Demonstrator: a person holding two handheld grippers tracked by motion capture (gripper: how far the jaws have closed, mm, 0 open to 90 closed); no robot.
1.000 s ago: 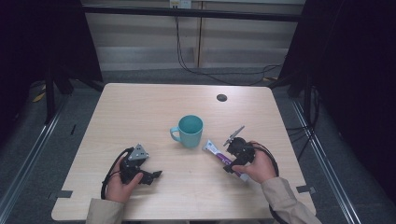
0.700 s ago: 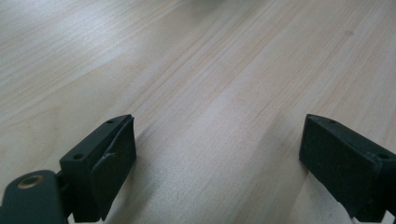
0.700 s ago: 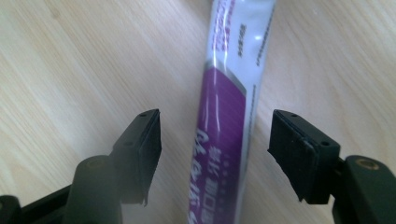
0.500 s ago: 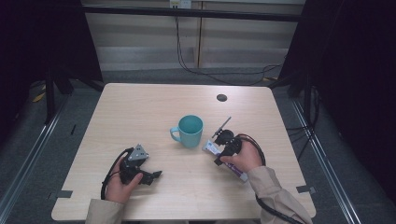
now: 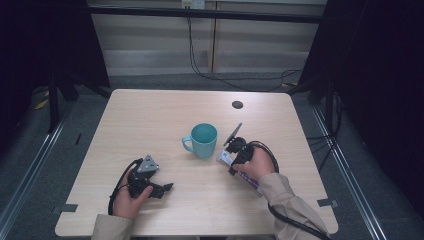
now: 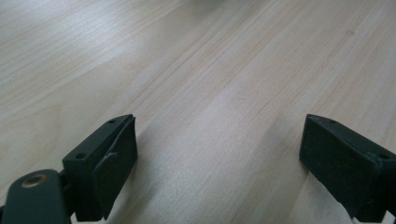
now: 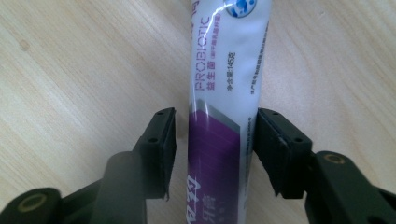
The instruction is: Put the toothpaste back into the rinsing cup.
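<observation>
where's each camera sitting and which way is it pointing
High view: above the person's side, looking forward and down on the table, teal mug, both forearms, left gripper, right gripper.
Left gripper view: rides the left gripper, looking along its wide-apart jaws at bare tabletop.
Right gripper view: rides the right gripper, looking down at a purple-and-white tube between its jaws.
Shared: the tube also shows in the high view.

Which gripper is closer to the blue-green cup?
Right. The right gripper sits just beside the cup, on its right, straddling a purple-and-white tube. The left gripper rests farther away, toward the table's near left.
</observation>
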